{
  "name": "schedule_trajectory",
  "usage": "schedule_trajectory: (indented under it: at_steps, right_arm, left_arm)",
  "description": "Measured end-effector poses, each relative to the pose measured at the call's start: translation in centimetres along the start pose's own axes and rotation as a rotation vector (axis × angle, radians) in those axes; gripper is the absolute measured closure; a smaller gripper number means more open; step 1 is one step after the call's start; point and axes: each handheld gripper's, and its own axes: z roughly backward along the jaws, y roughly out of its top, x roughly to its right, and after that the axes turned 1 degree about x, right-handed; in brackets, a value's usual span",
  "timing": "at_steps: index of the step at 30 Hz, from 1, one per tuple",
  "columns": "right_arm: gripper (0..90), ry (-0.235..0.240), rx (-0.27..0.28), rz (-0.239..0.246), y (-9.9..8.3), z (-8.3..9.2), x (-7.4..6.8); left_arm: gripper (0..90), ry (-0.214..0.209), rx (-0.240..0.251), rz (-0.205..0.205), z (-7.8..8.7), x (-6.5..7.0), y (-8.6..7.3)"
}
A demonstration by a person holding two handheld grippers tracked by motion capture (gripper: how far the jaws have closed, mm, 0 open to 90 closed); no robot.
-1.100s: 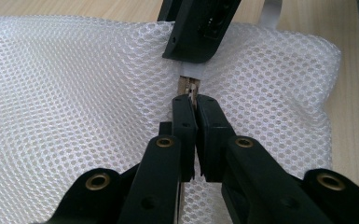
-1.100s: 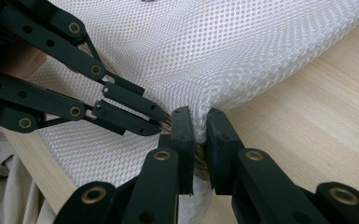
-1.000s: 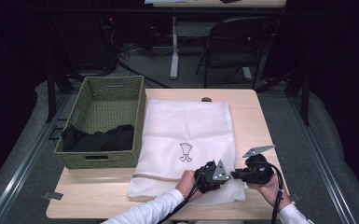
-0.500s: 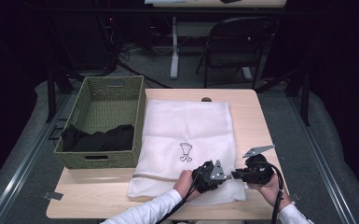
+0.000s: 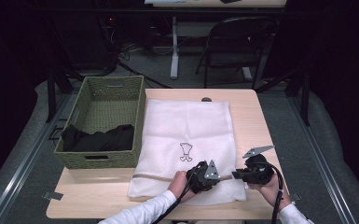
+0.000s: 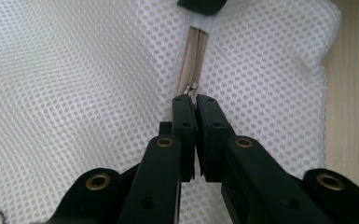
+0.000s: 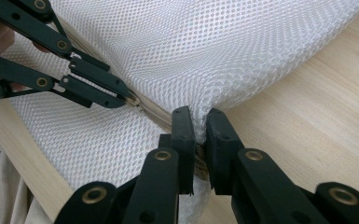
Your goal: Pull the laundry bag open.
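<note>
A white mesh laundry bag point(image 5: 186, 140) lies flat on the pale wooden table point(image 5: 251, 116), just right of a green woven basket point(image 5: 105, 123) holding black cloth point(image 5: 98, 137). Along the bag's near edge runs a beige zipper point(image 6: 191, 60). The left gripper point(image 6: 195, 100) is closed on the small metal zipper pull point(image 6: 192, 88). The right gripper point(image 7: 196, 114) pinches a fold of mesh at the bag's near right corner, jaws clamped on the fabric, just beside the left one
</note>
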Motion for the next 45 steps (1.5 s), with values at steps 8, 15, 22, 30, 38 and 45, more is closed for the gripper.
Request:
schedule_trajectory:
  at_steps: [8,15,22,30,38,45]
  right_arm:
    - [83.4,0.002,0.0,-0.005,0.0,0.0,0.0]
    - [83.4,0.0,-0.004,0.004,0.0,-0.1,0.0]
    - [83.5,-0.007,-0.002,0.006,0.0,0.0,0.1]
    - [83.5,0.0,-0.006,0.002,0.1,-0.1,-0.1]
    - [83.5,-0.027,-0.006,0.0,-0.1,0.0,0.4]
    - [83.5,-0.016,-0.011,0.008,0.1,-0.1,0.1]
  left_arm:
    - [87.1,-0.013,-0.003,0.015,1.0,-0.4,-0.7]
    - [87.2,-0.013,-0.003,0.021,1.6,-0.5,-0.9]
    - [87.2,-0.014,-0.013,0.035,1.8,-0.7,-1.3]
    - [87.2,-0.011,-0.011,0.046,2.3,-0.8,-1.8]
    - [87.2,0.002,-0.036,0.068,2.7,-1.4,-2.8]
    - [87.2,-0.004,-0.031,0.078,3.3,-1.4,-3.1]
